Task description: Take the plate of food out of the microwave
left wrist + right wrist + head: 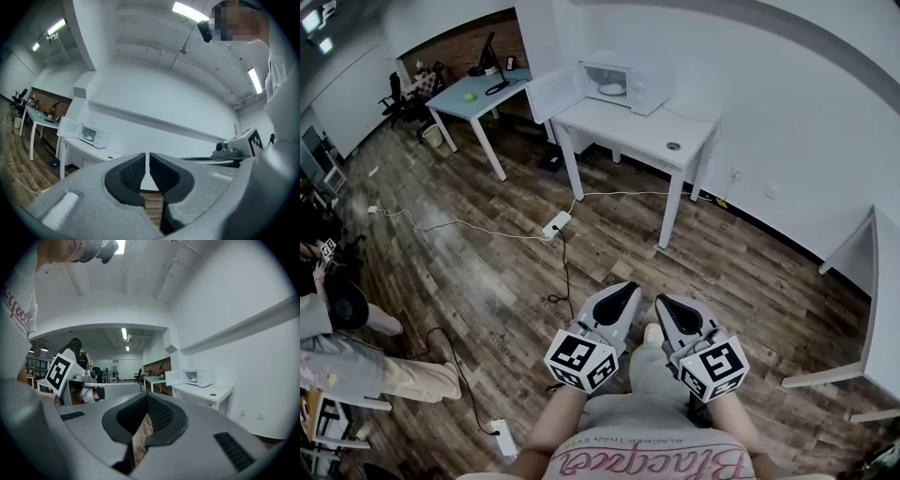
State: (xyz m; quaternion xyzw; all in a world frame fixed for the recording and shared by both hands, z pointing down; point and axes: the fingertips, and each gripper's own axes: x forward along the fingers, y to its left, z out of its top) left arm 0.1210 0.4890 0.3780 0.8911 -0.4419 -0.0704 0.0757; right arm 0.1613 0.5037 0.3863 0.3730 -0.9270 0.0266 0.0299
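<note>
Since there is nothing to carry yet, the left gripper [623, 289] and the right gripper [667, 302] are both clenched on air, held level side by side and aimed forward. Well ahead of them, across the wood floor [487, 272], the microwave [623, 84] sits on a white table [647, 131] with its door [551, 94] swung wide and the plate [612, 89] inside. I can read no brand on it, and the pink script on the person's shirt [656, 461] is upside down and I can't make it out.

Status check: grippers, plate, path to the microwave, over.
Left gripper and right gripper shut, empty. Plate inside microwave, door open, across the room. Power strip and cable on floor ahead.
</note>
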